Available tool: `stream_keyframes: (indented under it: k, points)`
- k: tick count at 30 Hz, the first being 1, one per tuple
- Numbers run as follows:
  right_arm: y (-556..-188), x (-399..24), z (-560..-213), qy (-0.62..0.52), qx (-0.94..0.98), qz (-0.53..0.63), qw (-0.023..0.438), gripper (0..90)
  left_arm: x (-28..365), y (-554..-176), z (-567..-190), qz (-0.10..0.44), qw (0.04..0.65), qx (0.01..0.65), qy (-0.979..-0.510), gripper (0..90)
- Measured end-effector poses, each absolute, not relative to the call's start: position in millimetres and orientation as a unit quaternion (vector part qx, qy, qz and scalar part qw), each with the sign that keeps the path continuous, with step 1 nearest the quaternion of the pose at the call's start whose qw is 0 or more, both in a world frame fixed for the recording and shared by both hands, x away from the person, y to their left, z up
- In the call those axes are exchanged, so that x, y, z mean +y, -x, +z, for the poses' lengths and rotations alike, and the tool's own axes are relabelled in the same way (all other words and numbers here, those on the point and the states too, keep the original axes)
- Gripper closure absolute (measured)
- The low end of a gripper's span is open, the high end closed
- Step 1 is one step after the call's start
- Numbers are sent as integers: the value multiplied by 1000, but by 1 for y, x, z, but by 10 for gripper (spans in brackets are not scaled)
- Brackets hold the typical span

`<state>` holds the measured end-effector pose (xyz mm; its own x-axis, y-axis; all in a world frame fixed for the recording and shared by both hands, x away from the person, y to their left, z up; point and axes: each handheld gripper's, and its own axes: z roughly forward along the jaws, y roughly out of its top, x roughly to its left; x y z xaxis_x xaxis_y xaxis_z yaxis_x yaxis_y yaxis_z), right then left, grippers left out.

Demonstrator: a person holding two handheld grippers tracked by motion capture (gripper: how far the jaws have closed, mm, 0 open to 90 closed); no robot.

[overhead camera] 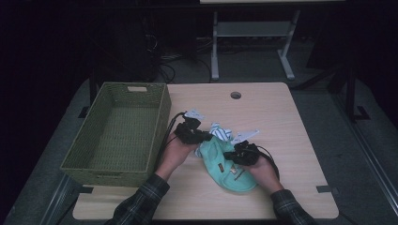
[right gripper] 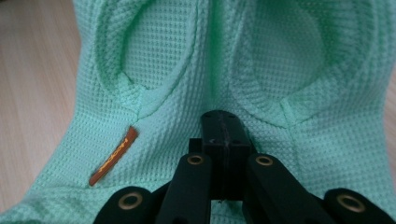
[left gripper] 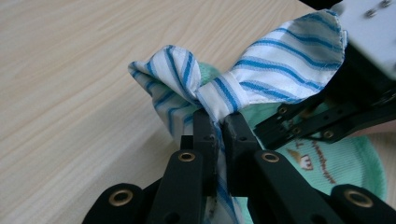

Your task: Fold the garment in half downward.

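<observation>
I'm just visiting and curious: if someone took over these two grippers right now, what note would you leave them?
Left gripper: shut on the striped cloth, lifting it off the green garment.
Right gripper: shut, resting on the green garment mid-table.
Basket: at the left, nothing in it.
Done: striped cloth gripped.
Left, probably: put both pieces in the basket.

a white cloth with blue stripes (left gripper: 261,74) is pinched between the two black jaws of the left gripper (left gripper: 218,133), bunched into a knot-like fold just above them. a mint-green knitted fabric piece (left gripper: 345,163) is seen behind, on the pale wooden table (left gripper: 70,93), with the other black gripper (left gripper: 327,121) lying over it.
</observation>
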<state>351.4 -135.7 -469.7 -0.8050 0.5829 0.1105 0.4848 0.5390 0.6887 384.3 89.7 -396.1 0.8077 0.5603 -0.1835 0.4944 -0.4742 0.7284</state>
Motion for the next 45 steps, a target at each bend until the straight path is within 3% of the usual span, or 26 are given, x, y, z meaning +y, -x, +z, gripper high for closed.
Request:
stream_keyframes:
  k: [9,17,38,45]
  points:
    - [-342,-161,-451,-315,860,395,76,899,96,-389,-390,68,409,313,-854,850]
    - [-319,-193,-459,-334,861,376,74,899,97,-393,-381,106,395,316,-856,850]
    - [-318,-185,-468,-329,871,359,64,899,63,-378,-377,93,384,263,-880,848]
    - [-318,-200,-460,-343,860,369,82,899,45,-371,-385,83,369,242,-894,847]
